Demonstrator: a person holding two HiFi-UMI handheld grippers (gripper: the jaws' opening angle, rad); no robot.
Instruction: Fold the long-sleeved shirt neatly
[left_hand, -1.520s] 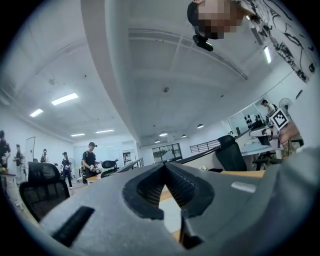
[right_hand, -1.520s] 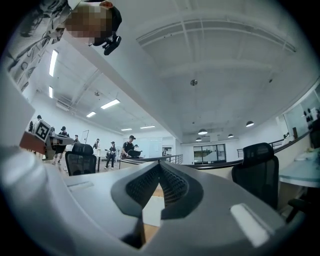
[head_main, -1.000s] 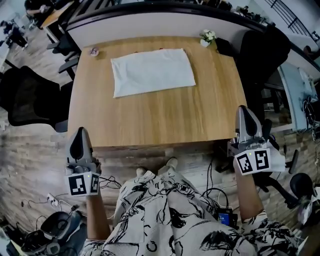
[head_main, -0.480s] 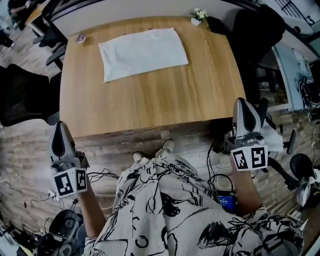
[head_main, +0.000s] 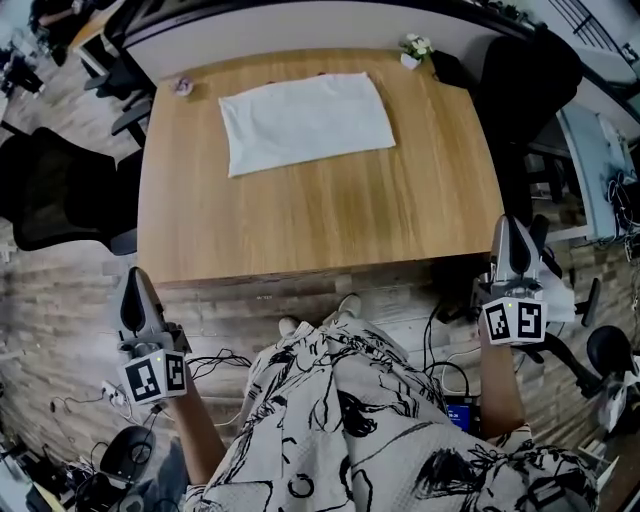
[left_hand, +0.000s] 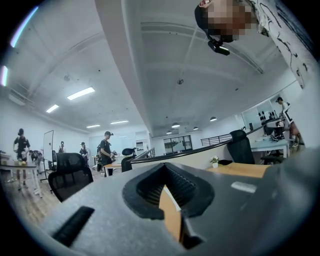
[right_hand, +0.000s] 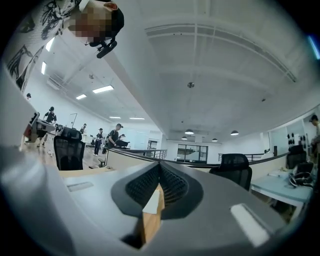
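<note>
Lying far back on the table (head_main: 320, 215), the shirt (head_main: 305, 122) is well apart from the left gripper (head_main: 132, 282) and right gripper (head_main: 513, 228), whose fingers are closed and empty.

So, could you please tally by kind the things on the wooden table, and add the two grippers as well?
Folded white shirt: 1
Small potted plant: 1
Small purplish item, too small to identify: 1
Grippers, both with jaws shut: 2 (left gripper, right gripper)
Total: 5
</note>
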